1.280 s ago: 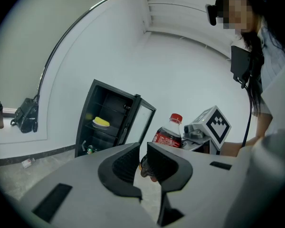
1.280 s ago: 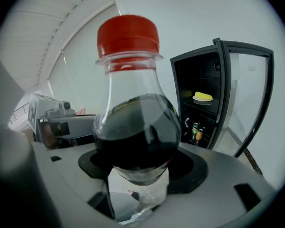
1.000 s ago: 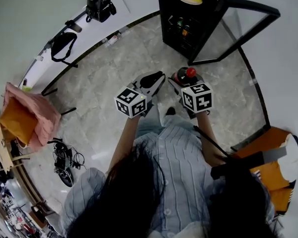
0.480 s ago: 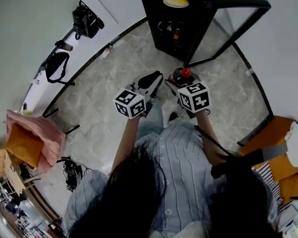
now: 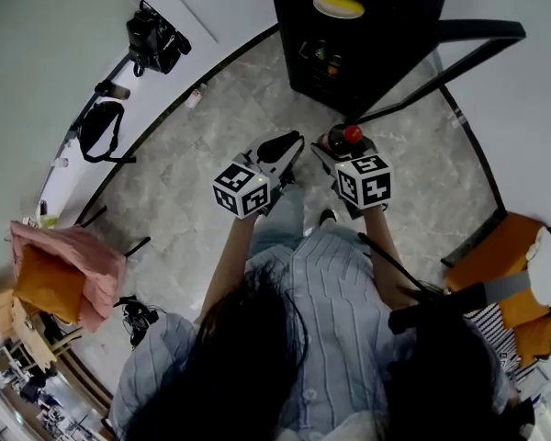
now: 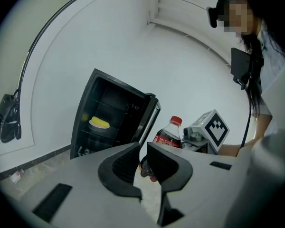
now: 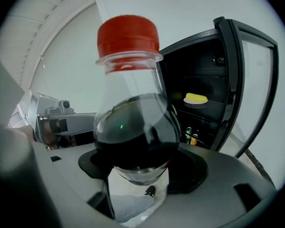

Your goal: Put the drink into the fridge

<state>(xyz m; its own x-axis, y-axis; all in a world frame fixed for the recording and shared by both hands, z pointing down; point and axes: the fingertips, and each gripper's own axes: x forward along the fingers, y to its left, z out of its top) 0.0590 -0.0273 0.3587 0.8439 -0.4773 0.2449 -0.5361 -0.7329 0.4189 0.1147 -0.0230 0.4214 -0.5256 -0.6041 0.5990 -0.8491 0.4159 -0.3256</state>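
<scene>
In front of the open fridge (image 5: 395, 44), right gripper (image 5: 338, 147) clamps the drink (image 5: 352, 134) upright for shelving; left gripper (image 5: 281, 149) barely apart, empty (door's open).

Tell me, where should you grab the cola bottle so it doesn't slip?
Grip the bottle round its wide body, coming level from the side, as the right gripper does now. The body is round, so the jaws press on opposite sides; the neck tapers and the cap is small. It stands upright, and a side grip keeps it so.
</scene>
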